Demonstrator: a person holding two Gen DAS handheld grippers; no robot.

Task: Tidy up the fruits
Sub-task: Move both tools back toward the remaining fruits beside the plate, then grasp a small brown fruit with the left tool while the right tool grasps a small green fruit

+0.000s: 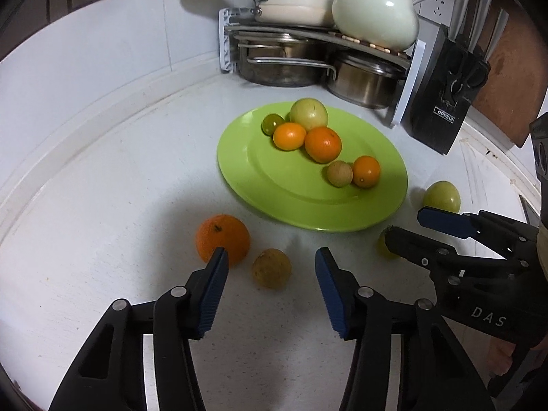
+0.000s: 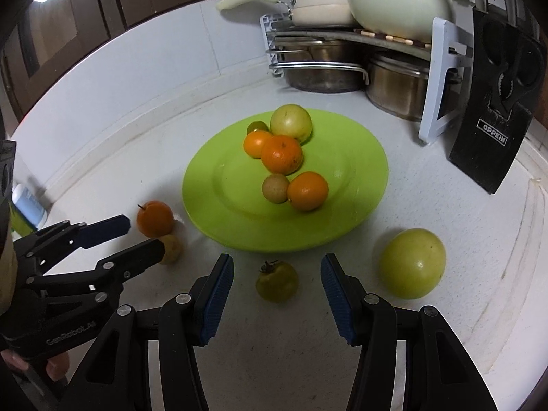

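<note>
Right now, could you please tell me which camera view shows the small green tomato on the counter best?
The right wrist view: the small green tomato lies whole, stem visible, ahead of the open right gripper. In the left wrist view only a yellowish sliver shows behind the right gripper's fingers.

Left wrist view: low over worktop (image 1: 102,171), facing forward and down along own fingers (image 1: 214,294) at frame bottom; green plate (image 1: 260,178) near, frame centre; right gripper (image 1: 404,227) enters at right edge.

Right wrist view: same height and heading, set slightly rightward; plate (image 2: 212,185) centre; left gripper (image 2: 145,234) enters at left edge.

Shared: plate with fruit, pot rack (image 1: 229,41) (image 2: 270,34) top centre, knife block (image 1: 441,102) (image 2: 486,130) upper right, white wall.
</note>
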